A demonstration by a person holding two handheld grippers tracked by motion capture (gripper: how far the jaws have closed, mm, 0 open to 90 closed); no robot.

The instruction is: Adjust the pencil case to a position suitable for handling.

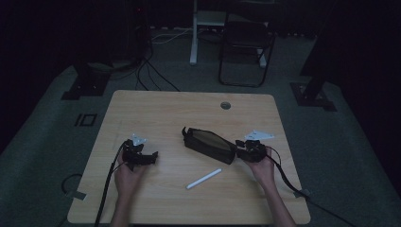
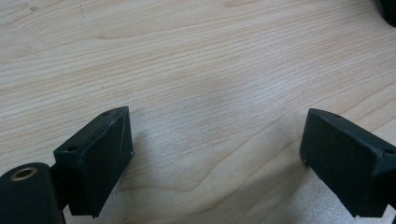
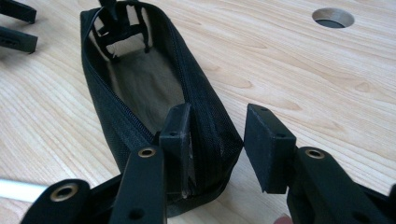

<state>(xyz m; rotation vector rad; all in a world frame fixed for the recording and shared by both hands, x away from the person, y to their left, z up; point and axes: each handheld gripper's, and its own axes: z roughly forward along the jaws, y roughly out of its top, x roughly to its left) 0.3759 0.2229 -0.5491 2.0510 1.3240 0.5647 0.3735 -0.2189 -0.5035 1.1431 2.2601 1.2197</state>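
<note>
Pouch (image 1: 209, 145): black, unzipped, laid on the bench (image 1: 161, 113) middle, right of centre.
Right claw (image 3: 215, 140): set astride the pouch's near end, one jaw inside the mouth; outer jaw apart from the fabric.
Left claw (image 2: 215, 149): spread wide, nothing gripped, over bare bench.
Pen (image 1: 204, 178): white, laid near the pouch.

Dim lab: wooden table (image 1: 142, 106), rig stands (image 1: 85, 82).

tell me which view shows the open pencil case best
The right gripper view: the pencil case lies close, unzipped, its inside visible, one wall between the right tool jaws. The high view shows it small and dark; the left gripper view catches a dark corner, unidentifiable.
</note>
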